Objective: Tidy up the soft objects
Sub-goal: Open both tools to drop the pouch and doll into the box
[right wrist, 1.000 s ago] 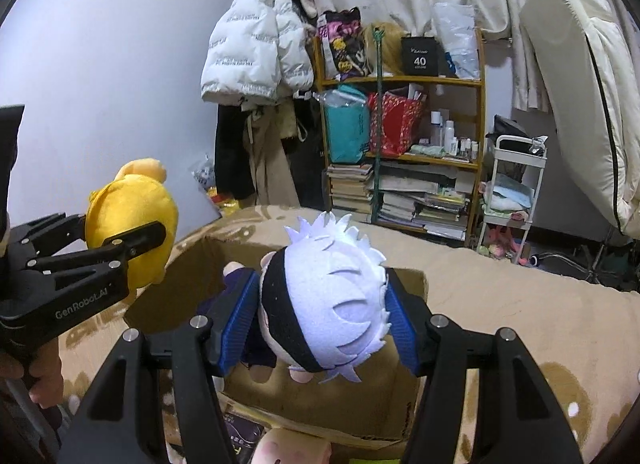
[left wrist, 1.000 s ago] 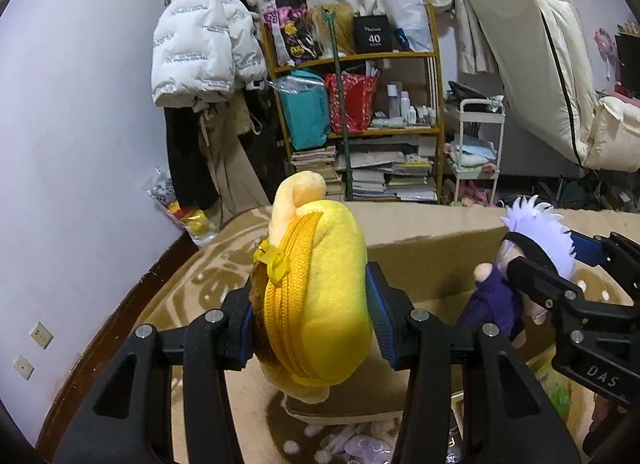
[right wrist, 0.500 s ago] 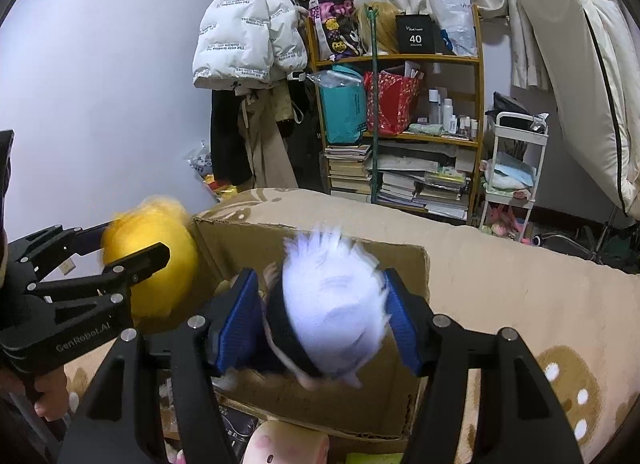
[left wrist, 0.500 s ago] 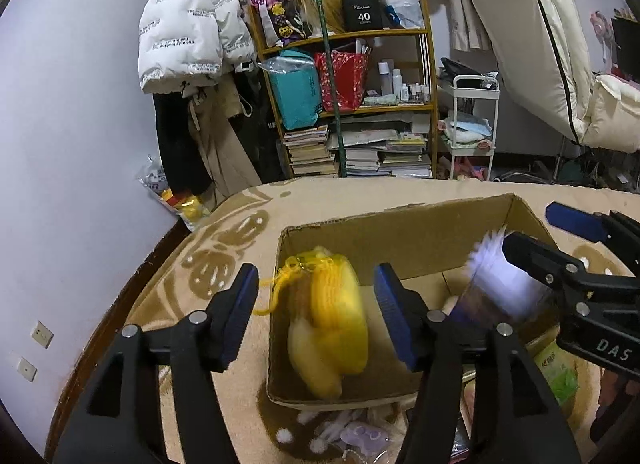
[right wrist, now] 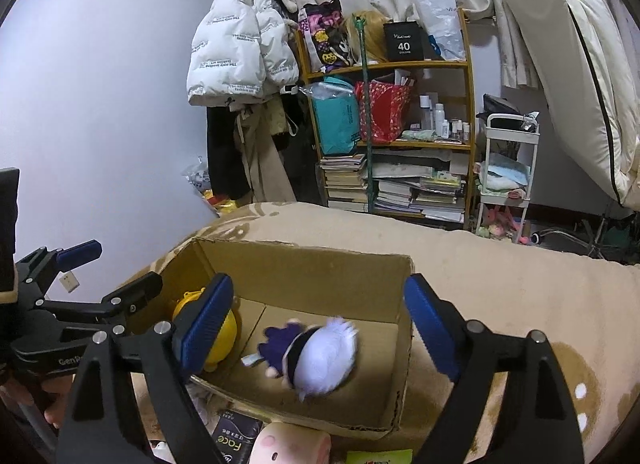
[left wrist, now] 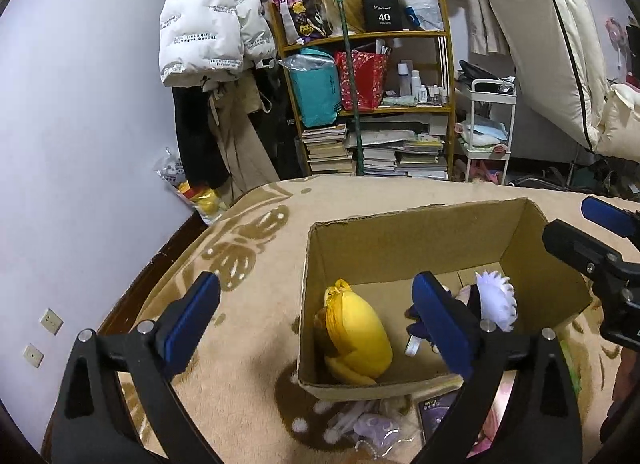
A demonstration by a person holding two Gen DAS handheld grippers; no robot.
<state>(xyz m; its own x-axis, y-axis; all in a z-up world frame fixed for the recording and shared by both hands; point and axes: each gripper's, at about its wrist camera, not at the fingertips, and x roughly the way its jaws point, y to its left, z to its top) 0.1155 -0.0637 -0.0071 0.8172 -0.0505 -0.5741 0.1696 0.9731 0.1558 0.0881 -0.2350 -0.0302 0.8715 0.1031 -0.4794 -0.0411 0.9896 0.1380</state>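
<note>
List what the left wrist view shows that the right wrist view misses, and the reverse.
Only the left wrist view shows the wall sockets low on the wall and the pale purple trinkets on the blanket in front of the box. Only the right wrist view shows the pink plush and the black "Face" packet at the box's near edge. Both show the cardboard box holding the yellow plush and the white-haired doll, with each hand-held gripper open above it.

Brown cardboard box (left wrist: 420, 224); yellow plush (left wrist: 358, 334); white-haired doll (right wrist: 316, 356), purple clothes, black band; beige blanket (left wrist: 256, 344), tan swirls and white dots; black grippers, blue pads (right wrist: 206, 322); white printed jacket (left wrist: 208, 28)
</note>
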